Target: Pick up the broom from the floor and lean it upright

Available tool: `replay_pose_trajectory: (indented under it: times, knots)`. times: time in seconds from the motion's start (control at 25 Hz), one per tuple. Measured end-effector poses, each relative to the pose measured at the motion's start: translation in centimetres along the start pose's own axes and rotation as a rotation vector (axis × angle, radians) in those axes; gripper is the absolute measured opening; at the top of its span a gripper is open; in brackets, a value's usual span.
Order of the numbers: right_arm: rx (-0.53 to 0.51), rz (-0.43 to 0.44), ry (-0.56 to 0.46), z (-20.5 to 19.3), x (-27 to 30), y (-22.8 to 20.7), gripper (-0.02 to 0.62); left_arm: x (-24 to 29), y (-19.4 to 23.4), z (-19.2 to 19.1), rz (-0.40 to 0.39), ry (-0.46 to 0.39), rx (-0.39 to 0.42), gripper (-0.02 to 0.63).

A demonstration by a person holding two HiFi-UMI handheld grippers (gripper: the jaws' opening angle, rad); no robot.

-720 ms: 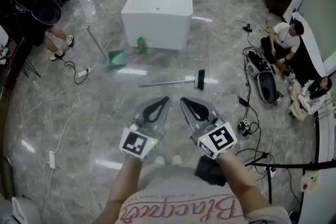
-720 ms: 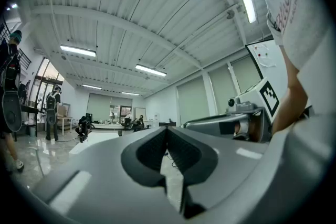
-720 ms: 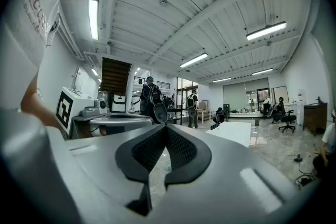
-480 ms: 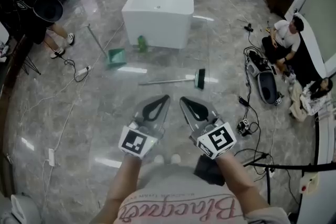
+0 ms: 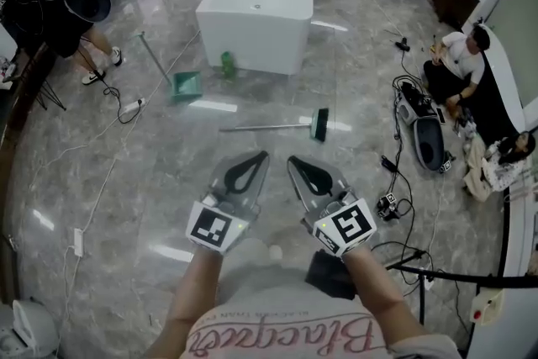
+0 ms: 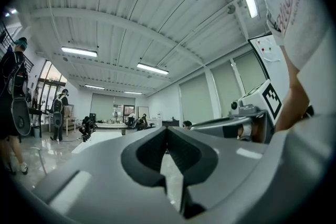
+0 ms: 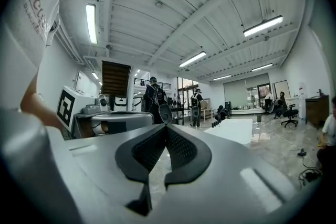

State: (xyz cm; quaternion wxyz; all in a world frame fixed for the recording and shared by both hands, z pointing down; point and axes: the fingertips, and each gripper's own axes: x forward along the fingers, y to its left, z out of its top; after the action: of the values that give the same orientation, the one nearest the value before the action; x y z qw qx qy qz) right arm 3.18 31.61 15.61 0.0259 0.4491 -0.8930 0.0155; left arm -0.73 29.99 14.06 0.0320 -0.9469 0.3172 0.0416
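Note:
The broom (image 5: 277, 127) lies flat on the grey marble floor, its metal handle pointing left and its green brush head (image 5: 319, 124) at the right end. Both grippers hang side by side in front of me, well short of the broom. My left gripper (image 5: 262, 155) has its jaws together at the tips with nothing between them, as the left gripper view (image 6: 167, 128) also shows. My right gripper (image 5: 292, 159) is shut and empty too, its tips meeting in the right gripper view (image 7: 166, 127).
A large white block (image 5: 259, 8) stands beyond the broom. A green dustpan (image 5: 186, 86) with a long handle and a green bottle (image 5: 227, 65) sit by it. Cables and a power strip (image 5: 77, 242) run across the floor. People sit at the right (image 5: 454, 63); equipment cases (image 5: 420, 130) lie there.
The view has shifted slightly, so the broom and white block sit a little higher and nearer. Both grippers keep their place and stay shut.

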Motion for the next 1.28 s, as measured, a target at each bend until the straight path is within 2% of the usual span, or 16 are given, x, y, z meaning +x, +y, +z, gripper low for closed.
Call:
replay_pose_trajectory:
  times: [0.16,0.4,0.64,0.96,1.12,1.28]
  knots:
    - [0.041,-0.003,0.009,-1.2,0.6,-1.3,0.002,0.1,1.1,-1.1,0.019,0.024,-0.006,-0.002]
    - [0.064,-0.01,0.05,-2.9,4.1,-4.4,0.002,2.1,6.6,-3.3,0.062,0.054,-0.042,-0.002]
    - [0.045,-0.042,0.078,-3.4,10.8,-10.0,0.001,7.8,13.3,-5.9,0.018,0.07,-0.047,-0.002]
    - [-0.005,-0.024,0.088,-2.6,19.6,-15.1,0.002,14.4,20.6,-7.4,-0.065,0.096,-0.019,-0.002]
    - [0.029,-0.02,0.114,-3.4,22.2,-16.5,0.002,16.4,23.2,-8.1,-0.063,0.108,-0.032,-0.002]
    - [-0.007,0.026,0.174,-5.5,23.3,-17.3,0.002,17.7,24.7,-10.6,-0.053,0.146,-0.075,-0.002]
